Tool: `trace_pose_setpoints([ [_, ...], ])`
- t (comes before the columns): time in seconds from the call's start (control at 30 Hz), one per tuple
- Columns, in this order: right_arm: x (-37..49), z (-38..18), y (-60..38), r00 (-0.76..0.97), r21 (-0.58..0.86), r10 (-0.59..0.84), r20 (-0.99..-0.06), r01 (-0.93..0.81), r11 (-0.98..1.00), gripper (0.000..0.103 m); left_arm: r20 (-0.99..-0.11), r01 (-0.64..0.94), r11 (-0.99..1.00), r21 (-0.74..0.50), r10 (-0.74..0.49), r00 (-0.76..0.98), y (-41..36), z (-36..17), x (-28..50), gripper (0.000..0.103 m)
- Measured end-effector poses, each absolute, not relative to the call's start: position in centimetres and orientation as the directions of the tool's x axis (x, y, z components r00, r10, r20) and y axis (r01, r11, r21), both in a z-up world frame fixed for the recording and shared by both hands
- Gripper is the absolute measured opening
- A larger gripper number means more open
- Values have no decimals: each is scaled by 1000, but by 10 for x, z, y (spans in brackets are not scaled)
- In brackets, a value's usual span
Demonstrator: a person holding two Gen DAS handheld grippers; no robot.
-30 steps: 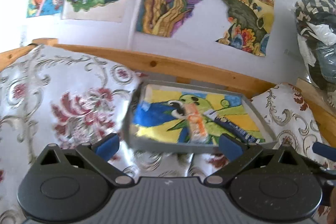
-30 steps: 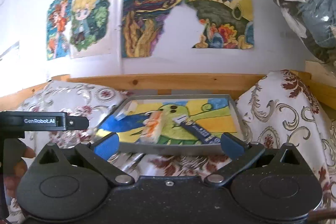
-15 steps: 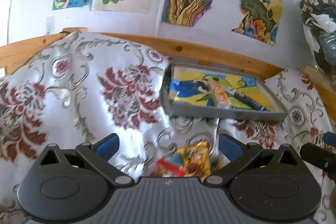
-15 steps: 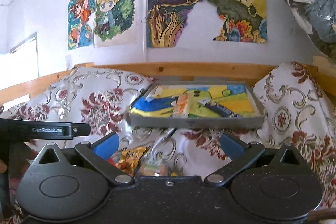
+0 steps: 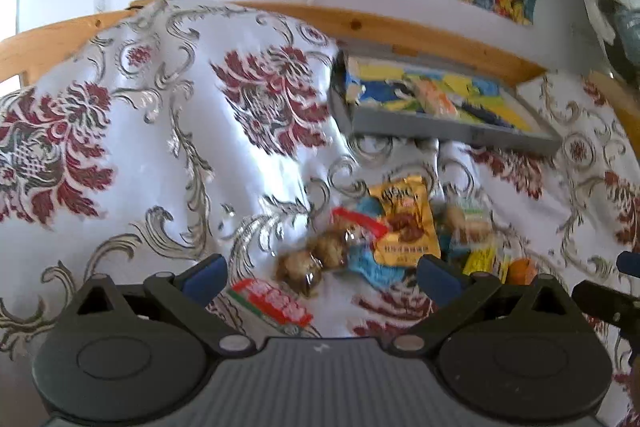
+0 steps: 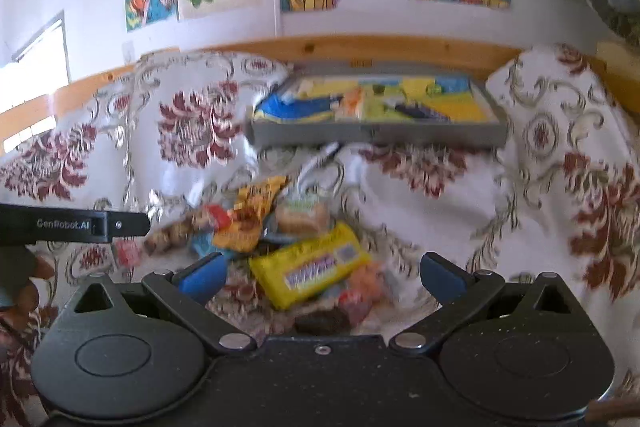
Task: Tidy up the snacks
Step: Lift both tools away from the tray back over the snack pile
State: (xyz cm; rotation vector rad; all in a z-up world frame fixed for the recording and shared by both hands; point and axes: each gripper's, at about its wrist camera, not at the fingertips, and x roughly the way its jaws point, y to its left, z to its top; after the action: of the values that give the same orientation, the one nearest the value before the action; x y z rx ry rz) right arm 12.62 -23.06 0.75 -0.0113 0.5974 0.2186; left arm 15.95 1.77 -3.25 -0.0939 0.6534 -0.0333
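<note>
Your left hand-held gripper (image 5: 322, 269) is spread wide with nothing between its blue fingertips (image 5: 206, 273), hovering over the snack pile on the floral bedspread (image 5: 160, 131). Your right hand-held gripper (image 6: 322, 273) is spread just as wide and also holds nothing. In the left wrist view, the clear pack of round brown sweets (image 5: 320, 257) lies at 12 o'clock just ahead of the gap, the orange packet (image 5: 406, 223) at 1 o'clock, and a red-and-white wrapper (image 5: 274, 301) at 11 o'clock near the left fingertip. In the right wrist view, the yellow bar wrapper (image 6: 310, 271) sits at 12 o'clock between the fingertips, touching the other snacks. The grey tray (image 6: 376, 135), holding a colourful picture, an orange snack pack (image 6: 352, 105) and a dark blue stick pack (image 6: 418, 111), rests farther off at 12 o'clock, against the wooden rail (image 6: 360, 47).
</note>
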Motion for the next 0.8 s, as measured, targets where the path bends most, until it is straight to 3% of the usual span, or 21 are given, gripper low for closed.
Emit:
trace_pose_setpoints([
  [0.43, 128, -19, -232, 727, 76, 216, -652, -220, 972, 102, -647, 85, 996, -40, -91, 757, -1, -51, 157, 103],
  [0.8, 141, -29, -233, 685, 161, 274, -675, -225, 961, 102, -627, 99, 995, -4, -80, 775, 4, -52, 170, 103],
])
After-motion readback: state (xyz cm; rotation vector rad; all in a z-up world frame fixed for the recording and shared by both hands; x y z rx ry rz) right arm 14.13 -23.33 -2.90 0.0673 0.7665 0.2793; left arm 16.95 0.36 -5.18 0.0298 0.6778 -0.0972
